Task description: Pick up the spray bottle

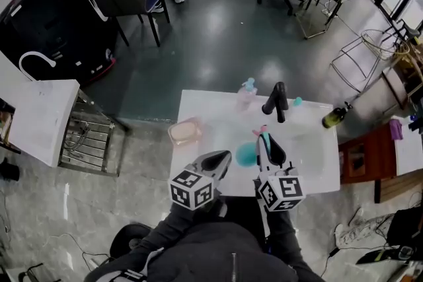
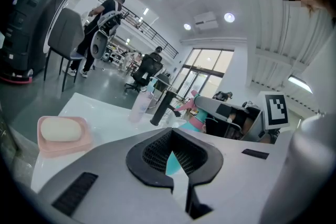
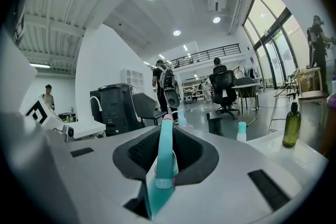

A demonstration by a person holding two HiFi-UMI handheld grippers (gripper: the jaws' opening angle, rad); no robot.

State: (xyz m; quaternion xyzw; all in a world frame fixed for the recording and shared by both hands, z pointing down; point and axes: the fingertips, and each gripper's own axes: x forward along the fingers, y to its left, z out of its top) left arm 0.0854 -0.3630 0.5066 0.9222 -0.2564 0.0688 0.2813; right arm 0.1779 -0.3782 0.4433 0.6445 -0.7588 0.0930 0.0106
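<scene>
The spray bottle (image 1: 247, 92), pale pink with a light blue head, stands at the far edge of the white basin top (image 1: 198, 109), left of the black tap (image 1: 277, 102). It also shows in the left gripper view (image 2: 140, 106) and the right gripper view (image 3: 181, 114). My right gripper (image 1: 264, 139) hovers over the basin, well short of the bottle. It is shut on a thin teal brush with a pink tip (image 3: 166, 157). My left gripper (image 1: 225, 156) sits beside it at the near edge, jaws together with nothing held (image 2: 170, 134).
A pink soap dish with a bar (image 1: 184, 132) lies at the left of the top. A teal round thing (image 1: 246, 155) sits in the basin. A small teal-capped bottle (image 1: 298, 101) and a green bottle (image 1: 336, 117) stand right of the tap. Chairs and people are on the floor beyond.
</scene>
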